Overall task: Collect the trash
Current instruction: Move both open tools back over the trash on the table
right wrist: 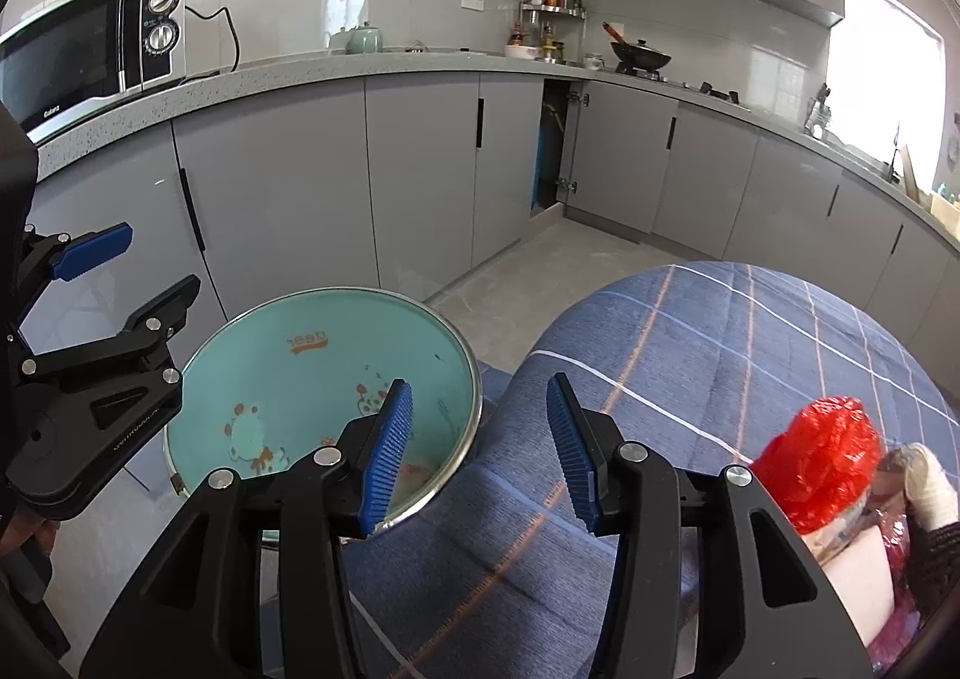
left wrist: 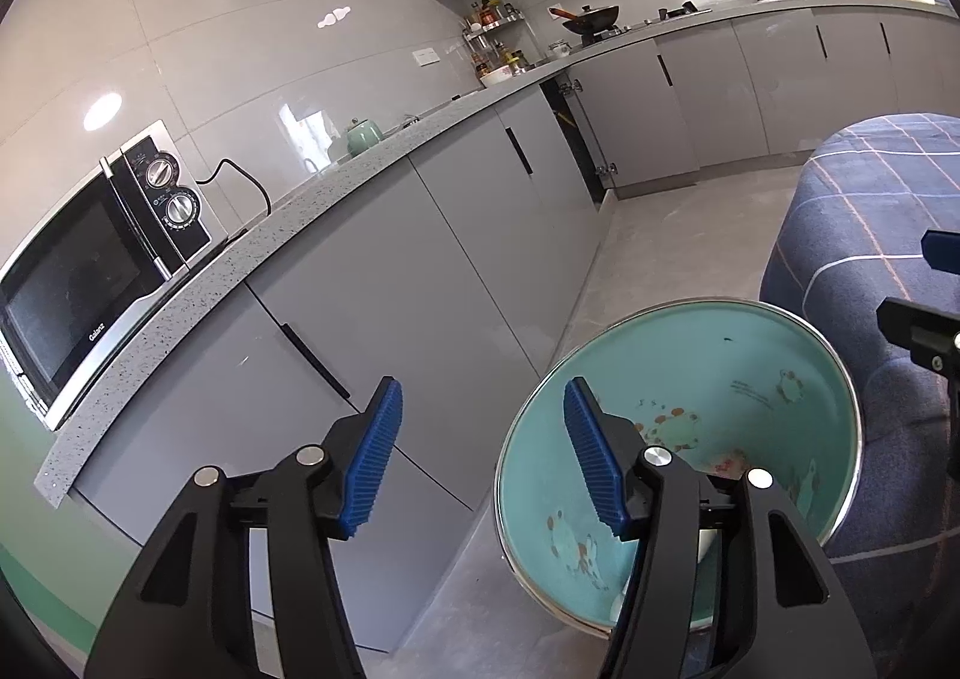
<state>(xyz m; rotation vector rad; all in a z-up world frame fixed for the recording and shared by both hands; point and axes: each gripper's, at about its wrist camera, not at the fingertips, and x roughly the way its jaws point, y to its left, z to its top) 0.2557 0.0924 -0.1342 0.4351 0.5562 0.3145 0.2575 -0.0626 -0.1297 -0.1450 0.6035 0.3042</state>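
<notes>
Right wrist view shows both grippers, left and right, released and empty beside the round teal metal bin; next we should reach the crumpled red plastic wrapper on the blue plaid table cover.

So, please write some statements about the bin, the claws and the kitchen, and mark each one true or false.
1. Both claws, left claw and right claw, are open and hold nothing. True.
2. The bin is red inside. False: it is teal with cartoon prints.
3. A microwave stands on the counter. True.
4. The red bag lies inside the bin. False: it lies on the blue checked cloth.
5. All cabinet doors are closed. False: one gap stands open.
</notes>
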